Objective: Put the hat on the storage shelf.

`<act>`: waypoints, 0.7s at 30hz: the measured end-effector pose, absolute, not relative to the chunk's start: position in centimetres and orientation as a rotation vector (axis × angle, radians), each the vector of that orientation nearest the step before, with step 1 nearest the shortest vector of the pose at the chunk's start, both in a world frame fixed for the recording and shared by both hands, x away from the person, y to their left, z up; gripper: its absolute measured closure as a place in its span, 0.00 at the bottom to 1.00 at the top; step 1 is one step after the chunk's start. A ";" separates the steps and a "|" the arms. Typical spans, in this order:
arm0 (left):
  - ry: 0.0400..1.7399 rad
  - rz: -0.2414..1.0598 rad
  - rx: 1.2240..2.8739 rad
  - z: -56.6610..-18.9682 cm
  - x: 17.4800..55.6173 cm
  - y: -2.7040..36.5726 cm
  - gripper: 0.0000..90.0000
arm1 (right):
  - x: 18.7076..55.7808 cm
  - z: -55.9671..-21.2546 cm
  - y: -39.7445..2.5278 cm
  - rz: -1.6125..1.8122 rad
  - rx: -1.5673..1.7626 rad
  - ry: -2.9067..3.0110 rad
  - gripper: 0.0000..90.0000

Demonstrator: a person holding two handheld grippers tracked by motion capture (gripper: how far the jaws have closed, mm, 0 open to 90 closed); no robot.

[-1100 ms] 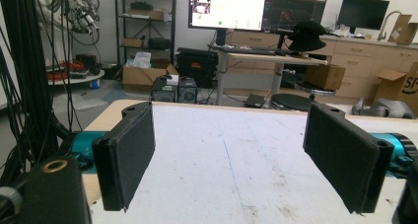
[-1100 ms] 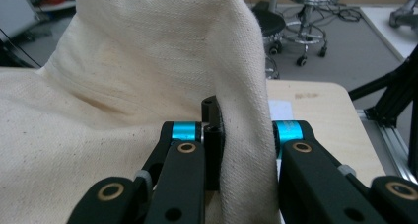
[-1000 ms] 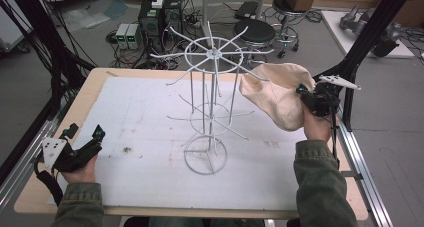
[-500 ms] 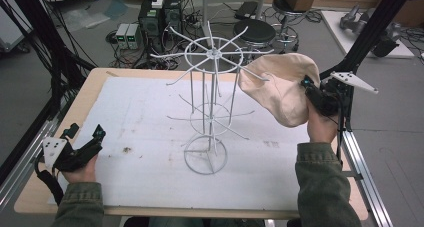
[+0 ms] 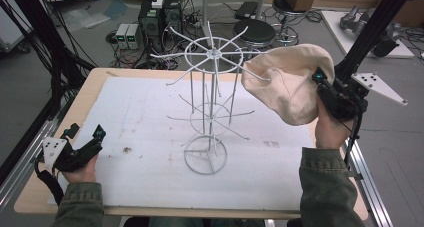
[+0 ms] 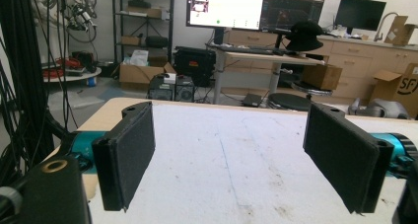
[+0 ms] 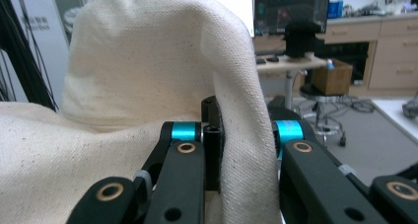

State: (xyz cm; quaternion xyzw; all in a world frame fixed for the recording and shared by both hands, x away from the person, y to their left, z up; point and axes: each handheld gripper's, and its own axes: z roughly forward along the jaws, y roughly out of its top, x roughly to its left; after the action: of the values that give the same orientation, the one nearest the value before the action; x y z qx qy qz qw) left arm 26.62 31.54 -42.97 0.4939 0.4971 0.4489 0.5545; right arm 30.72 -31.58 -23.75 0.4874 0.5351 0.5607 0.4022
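Observation:
A cream cloth hat (image 5: 290, 82) hangs in the air at the right of the table, level with the top ring of a white wire display rack (image 5: 209, 107). One of the rack's upper prongs touches or enters the hat's left side. My right gripper (image 5: 324, 89) is shut on the hat's right edge; in the right gripper view the cream fabric (image 7: 148, 86) is pinched between the black jaws. My left gripper (image 5: 87, 142) rests at the table's front left, open, its pads (image 6: 125, 160) wide apart with nothing between them.
The rack stands mid-table on a white foam sheet (image 5: 150, 137) covering the wooden table (image 5: 95, 89). Black frame posts rise at both sides. Behind the table are stools (image 5: 255, 32), computer boxes and cables on the floor.
My right gripper has lifted the hat up and slightly leftward, from beside the rack's middle to its top ring. The left gripper has stayed put.

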 end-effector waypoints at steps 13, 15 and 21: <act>1.174 1.059 1.169 -43.0 26.7 31.5 0.22 | 27.4 -22.4 -31.9 1.485 1.146 1.255 0.89; 1.175 1.058 1.171 -43.0 26.6 31.5 0.22 | 27.1 -22.2 -32.0 1.493 1.141 1.239 0.89; 1.176 1.058 1.170 -43.0 26.7 31.5 0.22 | 26.3 -21.4 -32.3 1.513 1.117 1.205 0.89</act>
State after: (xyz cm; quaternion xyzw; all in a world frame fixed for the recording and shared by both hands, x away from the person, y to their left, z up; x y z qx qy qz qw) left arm 26.68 31.51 -43.02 0.4951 0.4975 0.4478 0.5539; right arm 26.32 -32.26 -21.41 0.4495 0.4850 0.6088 0.4383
